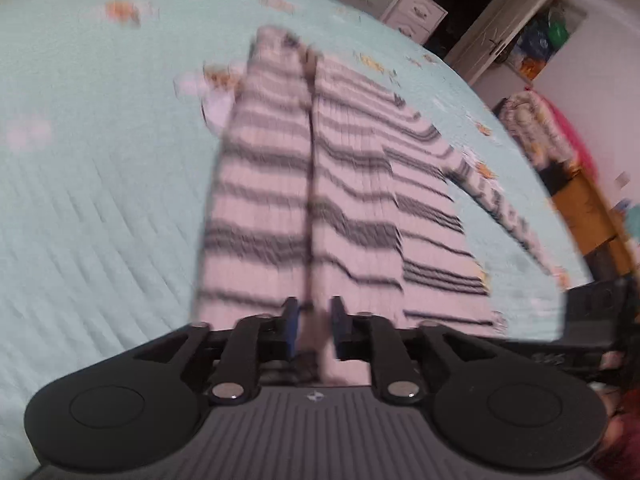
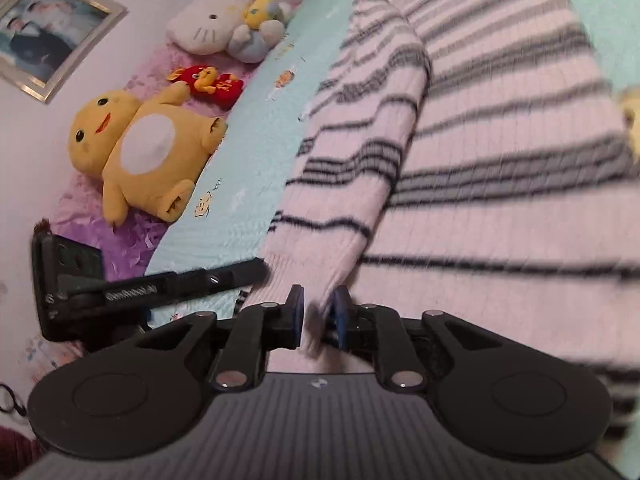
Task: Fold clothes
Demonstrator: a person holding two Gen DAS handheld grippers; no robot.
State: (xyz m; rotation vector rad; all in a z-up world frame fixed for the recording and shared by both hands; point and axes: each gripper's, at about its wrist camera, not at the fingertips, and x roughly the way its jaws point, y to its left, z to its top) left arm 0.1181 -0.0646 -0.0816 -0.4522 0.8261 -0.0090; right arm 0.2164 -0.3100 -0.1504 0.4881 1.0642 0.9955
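Pink ribbed knit w/ grey stripes fills both my views: the sweater (image 1: 320, 184) lies spread on the mint quilted bedspread (image 1: 100, 200), body flat, one sleeve folded in over the front.

Left gripper (image 1: 314, 326): I see its blue-padded fingers (image 1: 291, 322) closed in on a ridge of the sweater's fabric, cloth pinched between them at the near edge. From here a fold line runs straight away from the jaws up the middle of the garment. Other sleeve (image 1: 492, 196) trails off to the right across the bedspread. Frame's pretty blurred, so fine detail is lost.

Right gripper (image 2: 319, 316): fingers (image 2: 296, 312) clamped on the ribbed cuff end of the folded sleeve (image 2: 360, 140), pink knit bunched between the pads. That sleeve lies diagonally over the sweater's body (image 2: 520, 160).

In the right wrist view, part of the other tool, a black bracket (image 2: 160, 284), sits just beside the cuff, to the left. Further left, along the bed edge: yellow plush toy (image 2: 140, 148), white cat plush (image 2: 216, 20), small red plush (image 2: 208, 82), framed photo (image 2: 48, 32) against the wall. Left wrist view, top right: white drawers (image 1: 416, 16) and an open doorway.
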